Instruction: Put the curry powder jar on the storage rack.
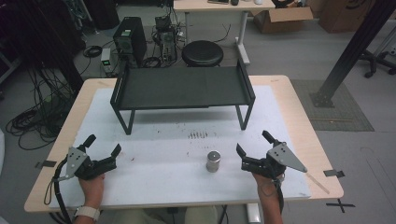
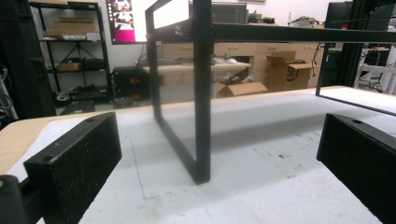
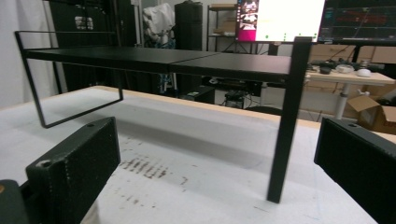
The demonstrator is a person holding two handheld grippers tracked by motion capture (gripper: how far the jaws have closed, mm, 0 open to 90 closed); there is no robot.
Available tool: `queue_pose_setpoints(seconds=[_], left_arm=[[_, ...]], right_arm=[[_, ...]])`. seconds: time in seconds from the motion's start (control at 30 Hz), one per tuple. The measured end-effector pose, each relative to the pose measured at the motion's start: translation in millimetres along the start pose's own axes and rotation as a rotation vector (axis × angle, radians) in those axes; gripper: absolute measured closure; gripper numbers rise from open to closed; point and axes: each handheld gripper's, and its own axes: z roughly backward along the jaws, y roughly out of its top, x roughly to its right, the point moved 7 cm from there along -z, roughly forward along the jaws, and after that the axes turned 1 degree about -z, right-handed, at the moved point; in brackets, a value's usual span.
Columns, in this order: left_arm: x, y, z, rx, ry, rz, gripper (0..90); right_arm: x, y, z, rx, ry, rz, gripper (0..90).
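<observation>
Work is sitting at its very start, as I judge it: nothing is being held and the can is untouched. Going left to right, the left hand-held gripper (image 1: 103,145) is resting near the surface's (image 1: 154,182) left front corner with its jaws spread wide and nothing between them. The small metal can (image 1: 213,161) is standing upright on the white mat, nearer the right hand-held gripper (image 1: 254,143), which is likewise gaping wide and lying just beside it but apart. Reaching, gripping and moving the can are all remaining. Behind, the black shelf rack (image 1: 182,87) is standing with open room underneath; its thin legs and the near edge are the things to be minding.
</observation>
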Motion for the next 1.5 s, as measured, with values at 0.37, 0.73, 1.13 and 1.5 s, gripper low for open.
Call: queue_pose_setpoints(seconds=[0.37, 0.73, 1.13, 1.5], left_arm=[[0.0, 0.0, 0.4, 0.003, 0.001, 0.0, 0.2], [0.0, 0.2, 0.7, 0.006, 0.0, 0.001, 0.2], [0.0, 0.2, 0.8, 0.008, 0.001, 0.001, 0.2], [0.0, 0.3, 0.9, 0.009, 0.001, 0.0, 0.3]], right_arm=[[-23.8, 1.6, -4.4, -0.021, 0.067, 0.01, 0.0], [-44.5, -4.2, -10.3, -0.058, 0.134, 0.015, 0.0], [-63.6, -20.8, -21.1, -0.131, 0.204, 0.018, 0.3], [-74.0, -36.5, -29.0, -0.206, 0.253, 0.015, 1.3]])
